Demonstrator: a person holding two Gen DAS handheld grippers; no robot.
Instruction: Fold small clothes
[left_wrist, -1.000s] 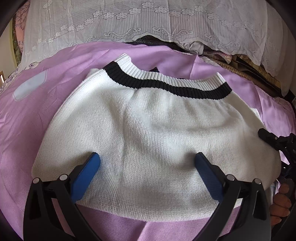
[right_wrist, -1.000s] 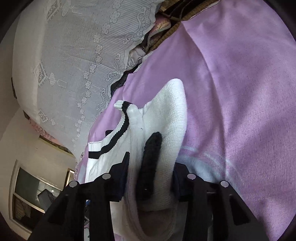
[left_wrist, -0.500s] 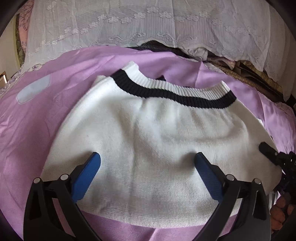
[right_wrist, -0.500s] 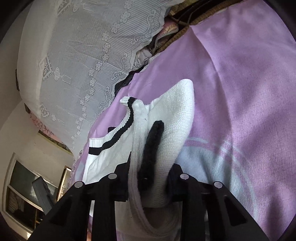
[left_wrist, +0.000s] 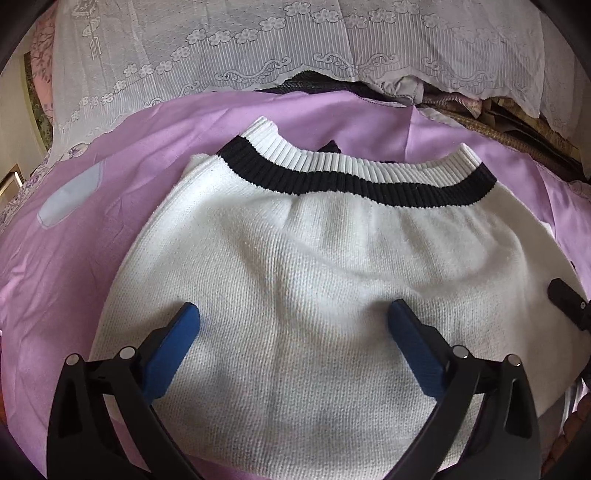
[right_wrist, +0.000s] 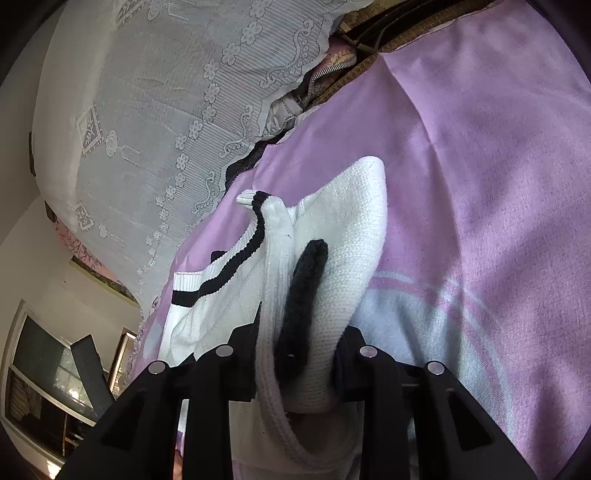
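White knit sweater w/ black-striped ribbed hem (left_wrist: 325, 280) is spread on purple bedsheet (left_wrist: 74, 258) ahead of left gripper (left_wrist: 293, 347), jaws spread wide; sweater's bunched edge is pinched betw. right gripper (right_wrist: 295, 347) fingers.

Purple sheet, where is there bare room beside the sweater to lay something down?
Bare purple sheet lies left of the white sweater, toward the lace cover. More lies right of it in the right wrist view. It is crowded behind the striped hem, by the dark pile.

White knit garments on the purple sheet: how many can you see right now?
1. The white knit sweater with a black stripe lies on the purple sheet; the right gripper pinches its edge. More may be hidden.
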